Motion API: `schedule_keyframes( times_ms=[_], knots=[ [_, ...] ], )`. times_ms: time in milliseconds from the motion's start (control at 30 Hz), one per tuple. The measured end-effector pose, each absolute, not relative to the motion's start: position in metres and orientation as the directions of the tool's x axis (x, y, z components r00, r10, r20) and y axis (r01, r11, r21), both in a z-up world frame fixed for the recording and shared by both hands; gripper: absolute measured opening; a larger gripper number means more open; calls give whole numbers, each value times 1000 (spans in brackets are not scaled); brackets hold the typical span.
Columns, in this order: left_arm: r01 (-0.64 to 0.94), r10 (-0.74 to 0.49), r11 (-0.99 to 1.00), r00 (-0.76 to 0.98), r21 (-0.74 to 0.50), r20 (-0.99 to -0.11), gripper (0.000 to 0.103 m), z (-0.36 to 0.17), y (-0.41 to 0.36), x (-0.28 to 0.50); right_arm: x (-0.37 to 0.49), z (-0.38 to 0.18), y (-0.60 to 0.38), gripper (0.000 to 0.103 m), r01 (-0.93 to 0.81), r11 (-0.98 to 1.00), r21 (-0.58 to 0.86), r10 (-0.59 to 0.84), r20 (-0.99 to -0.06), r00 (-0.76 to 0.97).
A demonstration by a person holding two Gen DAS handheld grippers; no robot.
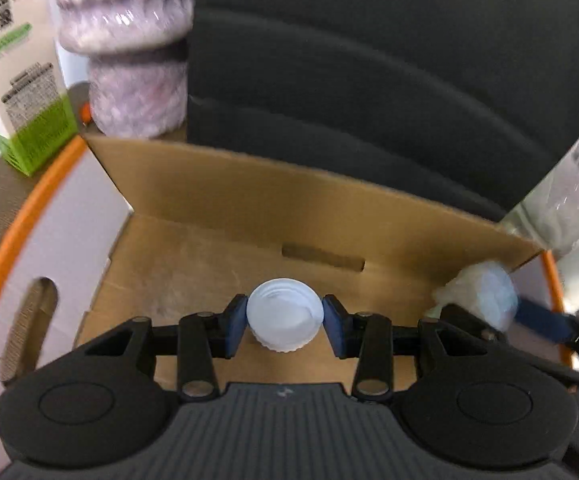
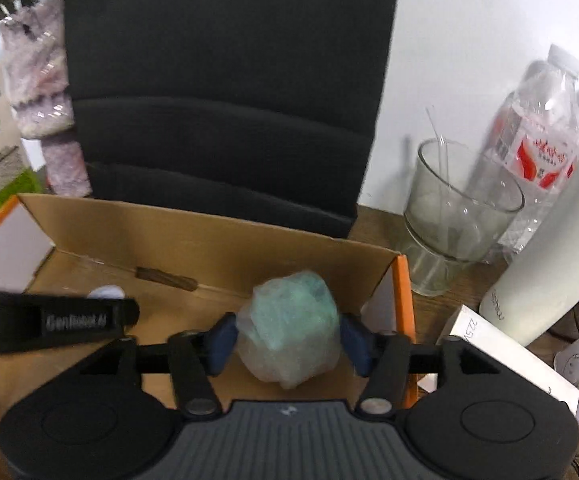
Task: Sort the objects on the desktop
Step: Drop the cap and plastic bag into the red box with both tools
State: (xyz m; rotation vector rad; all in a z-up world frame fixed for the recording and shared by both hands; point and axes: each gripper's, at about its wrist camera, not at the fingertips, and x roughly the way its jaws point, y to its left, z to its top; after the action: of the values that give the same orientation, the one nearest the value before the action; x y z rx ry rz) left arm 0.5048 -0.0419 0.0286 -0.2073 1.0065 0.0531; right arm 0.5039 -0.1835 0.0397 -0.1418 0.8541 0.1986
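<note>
White cap (image 1: 285, 314): round plastic screw cap, pale blue-white, ribbed rim, open side toward the camera with threads visible — it sits between the blue pads of the left gripper (image 1: 284, 322), above the floor of the cardboard box (image 1: 217, 196).
Left gripper: black linkage, blue pads (image 1: 236, 326); jaws at a moderate width, pads at the cap's two sides; whether they press or merely flank it cannot be told.
Wrapped wad (image 2: 289, 332): crumpled bundle in translucent film, mint-green inside, lumpy and faceted, blurred — between the pads of the right gripper (image 2: 289, 340), over the box near its right end.
Right gripper: jaws moderately wide; a narrow gap shows between the right pad (image 2: 355, 340) and the wad, so a firm grip cannot be confirmed.
Cardboard box: brown corrugated inside, white outside with orange edging (image 2: 403, 292), a slot handle in the far wall.
Surroundings: black chair back (image 2: 229, 92), glass tumbler (image 2: 453, 216), water bottle (image 2: 529, 140), white flask (image 2: 557, 248), green-and-cream carton (image 1: 21, 72).
</note>
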Motion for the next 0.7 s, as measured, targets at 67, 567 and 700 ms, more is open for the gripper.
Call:
schedule_keyframes(
  times_ms=[67, 567, 700],
  knots=[
    [-122, -37, 984, 554, -126, -831, 48, 30, -46, 502, 502, 41, -185, 61, -233, 972, -30, 133, -749, 650],
    [-162, 21, 978, 711, -135, -702, 101, 115, -13, 380, 426, 120, -226, 86, -181, 963, 202, 270, -671, 691],
    [-120, 30, 989, 737, -87, -676, 103, 129, -8, 323, 376, 136, -226, 86, -215, 951, 224, 310, -647, 697]
  ],
)
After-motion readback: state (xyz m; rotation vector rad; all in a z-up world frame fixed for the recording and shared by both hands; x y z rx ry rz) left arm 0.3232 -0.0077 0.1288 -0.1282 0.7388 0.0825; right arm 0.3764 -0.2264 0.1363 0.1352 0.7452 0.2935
